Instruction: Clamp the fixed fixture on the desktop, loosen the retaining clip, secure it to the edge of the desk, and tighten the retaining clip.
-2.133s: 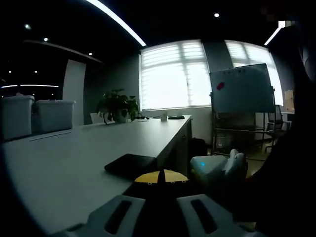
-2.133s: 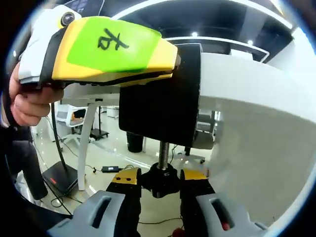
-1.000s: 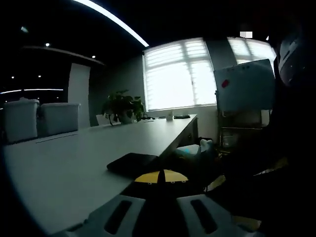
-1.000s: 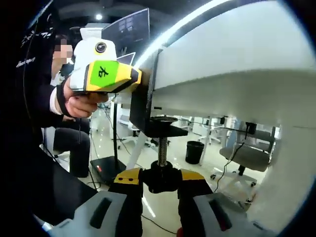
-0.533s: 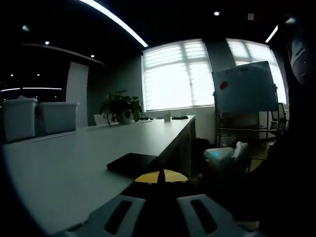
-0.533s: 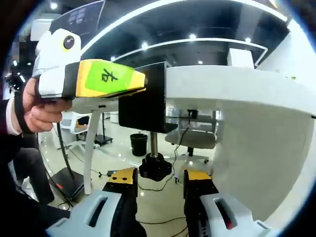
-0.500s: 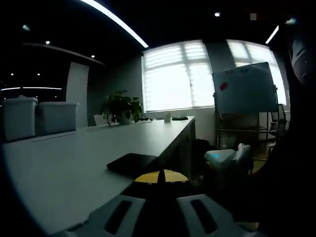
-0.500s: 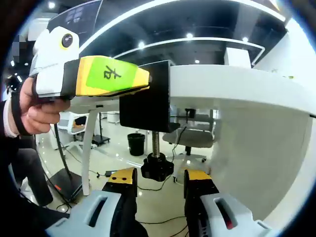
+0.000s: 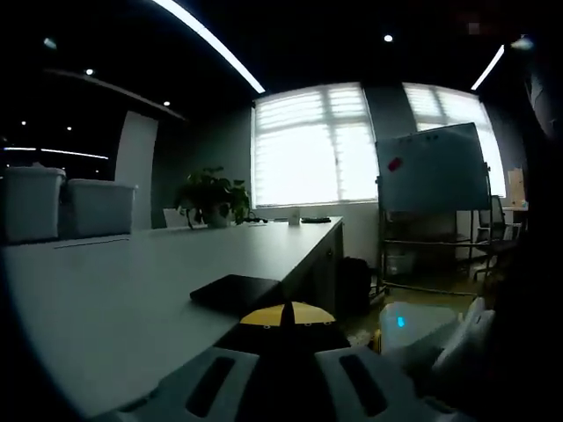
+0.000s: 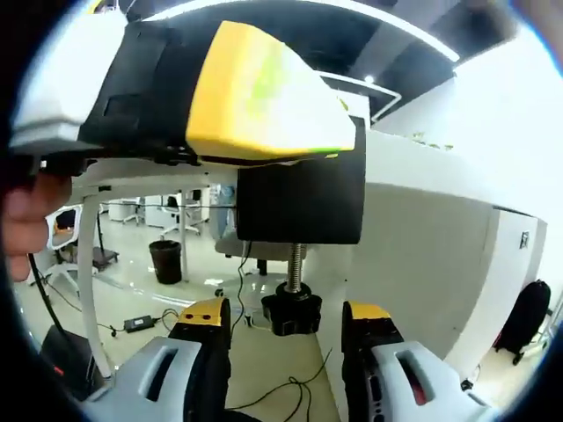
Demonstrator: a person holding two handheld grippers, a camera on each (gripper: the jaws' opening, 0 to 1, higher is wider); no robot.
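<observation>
The black clamp fixture (image 10: 299, 202) sits on the white desk's edge (image 10: 413, 167), its top plate (image 9: 233, 290) lying flat on the desktop. Under the desk hangs its threaded screw (image 10: 296, 259) with a black knob (image 10: 291, 315). My left gripper (image 9: 288, 315) is shut on the fixture's top part; in the right gripper view this same left gripper (image 10: 339, 145), yellow and black, reaches in from the left, held by a hand (image 10: 26, 220). My right gripper (image 10: 286, 321) stands open, its jaws on either side of the knob with gaps. In the left gripper view the right gripper's white body (image 9: 431, 334) shows low right.
The long grey desk (image 9: 132, 281) runs toward bright windows, carrying a plant (image 9: 209, 195) and white bins (image 9: 62, 207). A whiteboard (image 9: 433, 169) stands to its right. Under the desk are cables (image 10: 141, 323), a bin (image 10: 164, 260), a desk leg (image 10: 88, 290) and open floor.
The right gripper, shut on the knob a second ago, has let go and now stands wider open. Its camera has swung closer under the desk edge. The left gripper keeps its hold.
</observation>
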